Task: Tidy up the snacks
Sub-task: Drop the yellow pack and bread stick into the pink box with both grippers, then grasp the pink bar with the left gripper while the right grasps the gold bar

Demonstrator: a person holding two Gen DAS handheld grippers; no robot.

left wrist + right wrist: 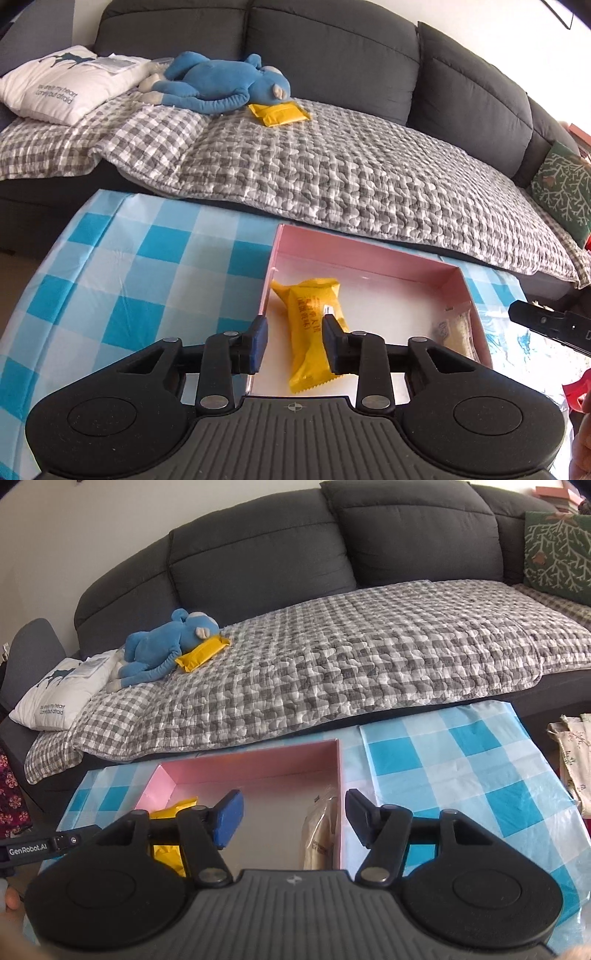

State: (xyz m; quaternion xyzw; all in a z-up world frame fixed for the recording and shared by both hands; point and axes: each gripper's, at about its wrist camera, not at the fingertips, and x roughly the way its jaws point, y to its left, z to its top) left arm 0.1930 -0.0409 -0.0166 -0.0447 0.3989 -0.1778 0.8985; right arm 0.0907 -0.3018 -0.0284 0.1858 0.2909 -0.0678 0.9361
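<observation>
Yellow snack packets are in two places; one yellow packet [312, 332] already lies inside the pink box [369, 254] on the bench [147, 258], and a pale packet [456, 332] sits against the box's right wall; the other yellow packet on the sofa [277, 112] rests on the grey checked blanket [332, 166], touching the head of the blue toy monkey [218, 83].

Both tongs are spread wide and hold nothing; the left tongs [294, 341] hover over the left end of the box, right above the yellow packet there, and the right tongs [293, 818] hover over the right end of the box, by the pale packet.

What matters most, I think, is where the sofa packet lies; it is straight ahead and far off, across the gap between bench and sofa; from the left tongs it is almost dead ahead, from the right tongs it is well off to the left; so the left hand looks nearer; its long side runs left to right and a bit slanted, so the tongs may pinch it across its short side; the monkey touches it and may get bumped.
</observation>
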